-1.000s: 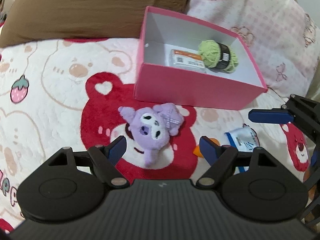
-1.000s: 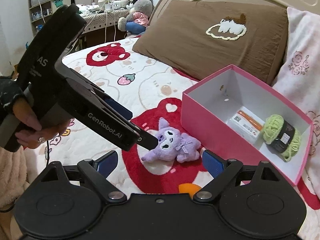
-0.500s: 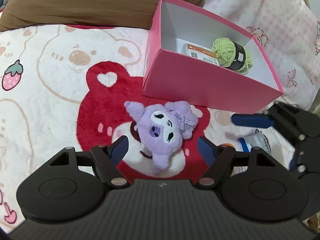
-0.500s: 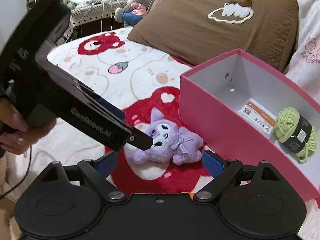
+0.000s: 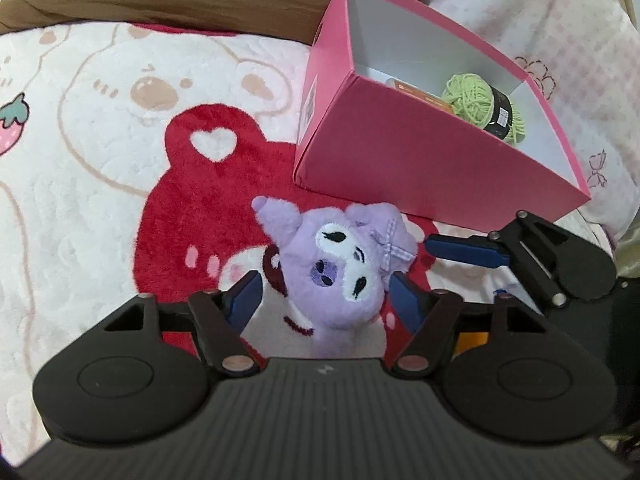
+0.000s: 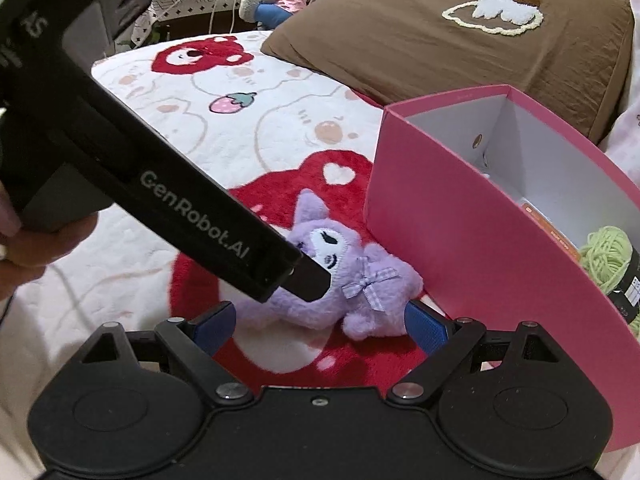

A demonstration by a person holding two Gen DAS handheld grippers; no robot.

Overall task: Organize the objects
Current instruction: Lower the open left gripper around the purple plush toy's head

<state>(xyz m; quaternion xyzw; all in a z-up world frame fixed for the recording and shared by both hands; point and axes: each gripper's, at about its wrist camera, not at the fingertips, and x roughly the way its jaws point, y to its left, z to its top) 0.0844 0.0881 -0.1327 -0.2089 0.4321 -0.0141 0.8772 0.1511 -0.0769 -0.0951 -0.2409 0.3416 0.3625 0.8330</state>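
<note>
A purple plush toy (image 5: 336,264) lies face up on the red bear print of the blanket, just in front of the pink box (image 5: 400,152). My left gripper (image 5: 325,296) straddles its head. The jaws are closing, and a gap still shows at the left pad. In the right wrist view the left gripper's tip (image 6: 308,280) sits at the plush's (image 6: 360,288) face. My right gripper (image 6: 320,324) stands wide open just short of the plush's body. In the left wrist view one of its blue fingers (image 5: 464,250) shows to the right.
The pink box (image 6: 460,248) holds a green yarn ball (image 5: 480,100) and a small orange-and-white packet (image 5: 416,90). A brown pillow (image 6: 440,60) and a pink patterned pillow (image 5: 560,28) lie behind it. A hand (image 6: 36,248) holds the left gripper. An orange scrap (image 5: 472,338) lies by the right gripper.
Both grippers have come down towards the plush, which now looks larger. The left jaws have narrowed around its head. The right gripper now hides the small packet on the blanket.
</note>
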